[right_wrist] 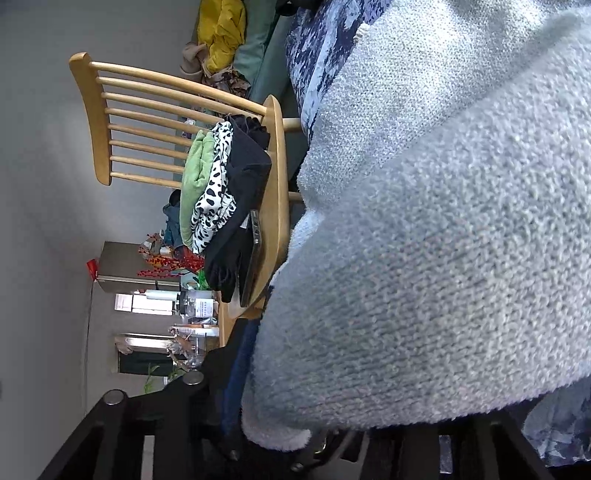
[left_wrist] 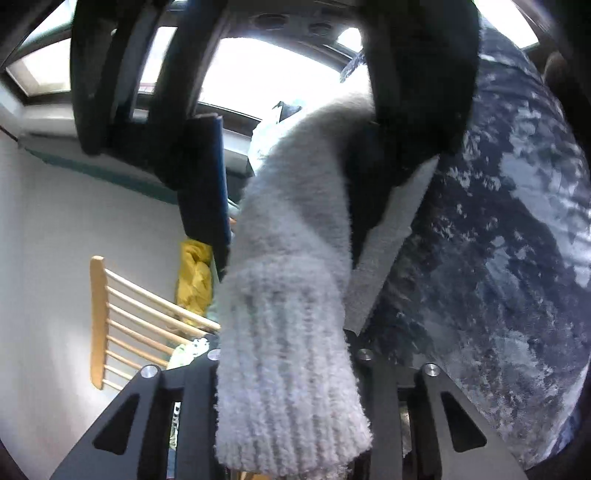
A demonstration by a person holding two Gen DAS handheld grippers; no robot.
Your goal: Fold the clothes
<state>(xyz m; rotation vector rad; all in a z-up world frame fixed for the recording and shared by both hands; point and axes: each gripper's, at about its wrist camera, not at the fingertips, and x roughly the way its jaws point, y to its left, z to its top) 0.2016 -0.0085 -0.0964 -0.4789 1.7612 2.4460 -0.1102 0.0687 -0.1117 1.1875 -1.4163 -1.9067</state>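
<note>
A fuzzy pale grey knit sweater fills most of the right wrist view, bunched over my right gripper, whose jaws are closed on its edge. In the left wrist view the sweater's ribbed sleeve cuff hangs down between the fingers of my left gripper, which is shut on it. Another black gripper with a blue pad looms above, close to the sleeve. The fingertips of both my grippers are hidden by the fabric.
A blue-and-white mottled fabric covers the surface on the right. A wooden chair holds a stack of folded clothes and a phone. A yellow garment lies behind. Shelves with jars stand by the wall.
</note>
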